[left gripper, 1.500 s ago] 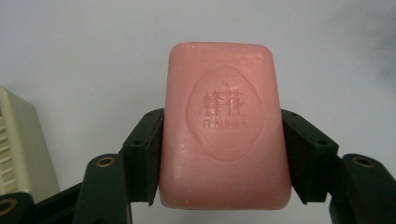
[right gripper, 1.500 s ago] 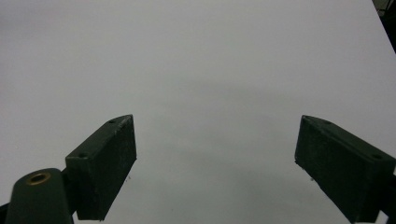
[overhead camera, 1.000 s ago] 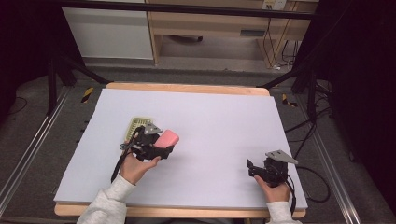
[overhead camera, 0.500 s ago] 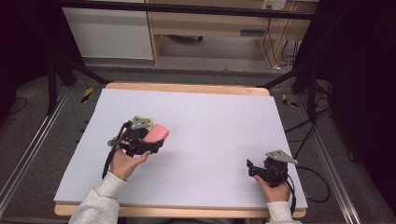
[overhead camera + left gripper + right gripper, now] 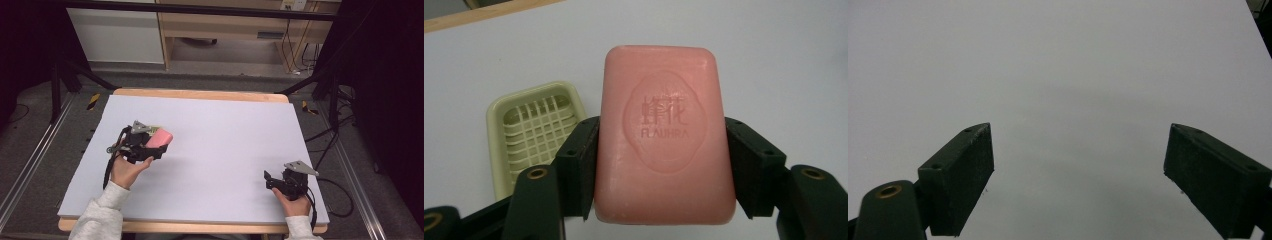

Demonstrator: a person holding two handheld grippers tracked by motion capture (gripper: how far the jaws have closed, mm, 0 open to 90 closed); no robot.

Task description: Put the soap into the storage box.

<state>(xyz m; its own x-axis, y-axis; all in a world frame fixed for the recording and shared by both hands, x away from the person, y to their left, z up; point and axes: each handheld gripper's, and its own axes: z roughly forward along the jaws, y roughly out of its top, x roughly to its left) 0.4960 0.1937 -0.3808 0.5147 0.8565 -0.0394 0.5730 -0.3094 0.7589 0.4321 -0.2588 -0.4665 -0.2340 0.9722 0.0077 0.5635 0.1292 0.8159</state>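
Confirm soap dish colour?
Pale yellow-green soap dish with a grid-pattern base, clearest in the left gripper view.

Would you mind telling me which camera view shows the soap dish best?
The left gripper view: the pale green soap dish lies open on the table, its slatted grid plain, just left of the pink soap bar. In the high view, a sliver of it peeks out behind the left hand-held gripper.
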